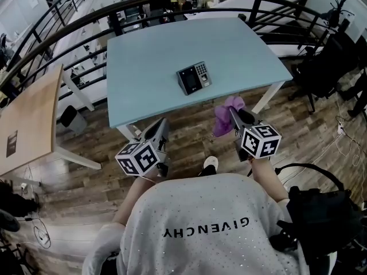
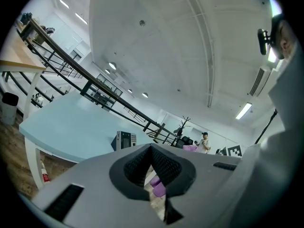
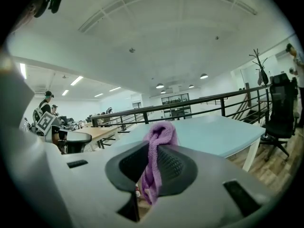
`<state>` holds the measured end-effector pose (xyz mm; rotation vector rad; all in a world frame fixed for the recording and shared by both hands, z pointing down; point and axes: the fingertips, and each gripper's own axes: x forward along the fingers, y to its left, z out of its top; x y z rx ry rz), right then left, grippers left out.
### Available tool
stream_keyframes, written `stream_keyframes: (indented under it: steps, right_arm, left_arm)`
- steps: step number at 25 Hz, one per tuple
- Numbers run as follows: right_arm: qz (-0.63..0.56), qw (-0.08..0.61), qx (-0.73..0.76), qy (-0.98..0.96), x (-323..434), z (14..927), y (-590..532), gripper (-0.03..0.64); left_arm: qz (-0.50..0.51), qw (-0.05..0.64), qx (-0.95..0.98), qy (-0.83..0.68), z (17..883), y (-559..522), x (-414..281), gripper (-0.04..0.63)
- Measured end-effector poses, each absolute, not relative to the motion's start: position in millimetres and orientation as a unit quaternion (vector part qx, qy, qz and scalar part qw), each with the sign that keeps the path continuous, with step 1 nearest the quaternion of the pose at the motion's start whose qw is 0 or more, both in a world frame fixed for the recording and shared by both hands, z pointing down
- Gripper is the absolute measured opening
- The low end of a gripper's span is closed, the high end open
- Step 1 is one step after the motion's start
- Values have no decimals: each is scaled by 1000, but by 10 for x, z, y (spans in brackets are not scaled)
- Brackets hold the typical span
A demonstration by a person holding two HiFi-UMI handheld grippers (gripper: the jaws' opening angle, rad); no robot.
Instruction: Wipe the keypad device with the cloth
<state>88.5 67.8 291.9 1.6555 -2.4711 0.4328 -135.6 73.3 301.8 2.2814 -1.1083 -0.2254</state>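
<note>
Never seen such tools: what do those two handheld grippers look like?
The left gripper and right gripper are grey, with black textured pads and a white cube bearing black square markers. The person wears a light grey top.

We see a light-blue table (image 1: 149,56) on white legs standing on wood floor (image 1: 183,145), one dark keypad device (image 1: 194,78) lying on its tabletop, about mid-width, slightly toward the near edge, askew.

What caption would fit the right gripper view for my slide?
Right gripper, jaws shut on a purple cloth, with the blue table beyond.
</note>
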Motion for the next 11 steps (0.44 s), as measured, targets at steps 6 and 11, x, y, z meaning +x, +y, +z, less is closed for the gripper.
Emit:
stream_keyframes:
  steps: [6,11]
  right_arm:
    - [142,70,545,-824,888,3033,684,44]
    - [136,77,547,-822,940,2911,813,43]
  left_arm:
    - [-85,292,856,-419,3111,702,-1339,0]
    - [-81,287,861,-413,2978,822,-1237,0]
